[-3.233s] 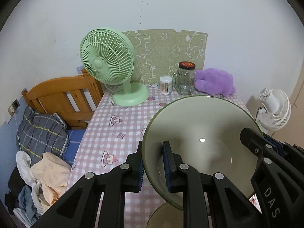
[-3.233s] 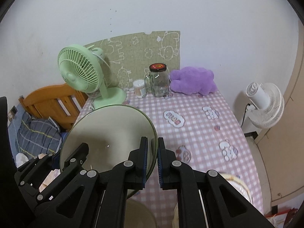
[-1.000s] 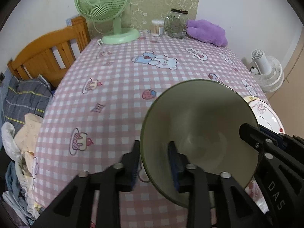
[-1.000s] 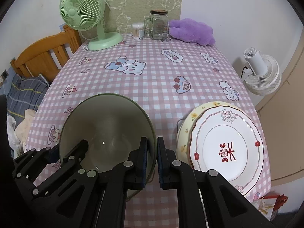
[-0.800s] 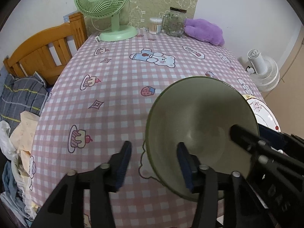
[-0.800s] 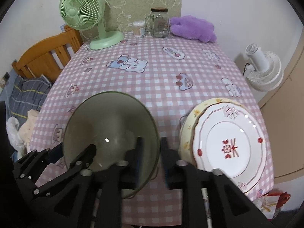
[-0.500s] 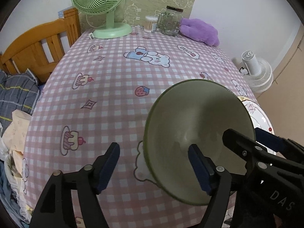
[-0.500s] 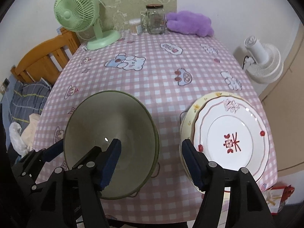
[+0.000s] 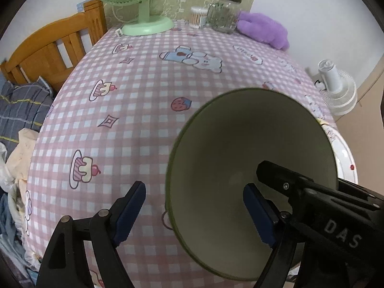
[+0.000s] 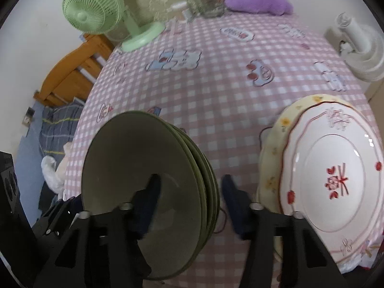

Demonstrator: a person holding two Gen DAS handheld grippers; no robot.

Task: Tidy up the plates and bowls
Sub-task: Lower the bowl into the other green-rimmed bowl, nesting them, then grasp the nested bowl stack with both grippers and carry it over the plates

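Observation:
A stack of olive-green bowls [image 10: 144, 187] sits on the pink checked table near its front edge; it also shows in the left wrist view [image 9: 252, 148]. My left gripper [image 9: 194, 211] is open, its fingers straddling the top bowl's left rim without gripping. My right gripper [image 10: 192, 201] is open around the stack's right rim. A white floral plate [image 10: 336, 180] lies on a yellow plate [image 10: 273, 144] to the right of the bowls.
At the table's far end stand a green desk fan [image 9: 144, 7], a glass jar [image 9: 223, 14], a cotton-swab tub [image 9: 198, 16] and a purple plush toy [image 9: 264, 31]. A wooden bed frame [image 9: 48, 52] with bedding is left. A white floor fan [image 9: 338, 86] is right.
Both grippers carried the green bowl down onto the stack, then opened and let go of its rim. Both have drawn back slightly.

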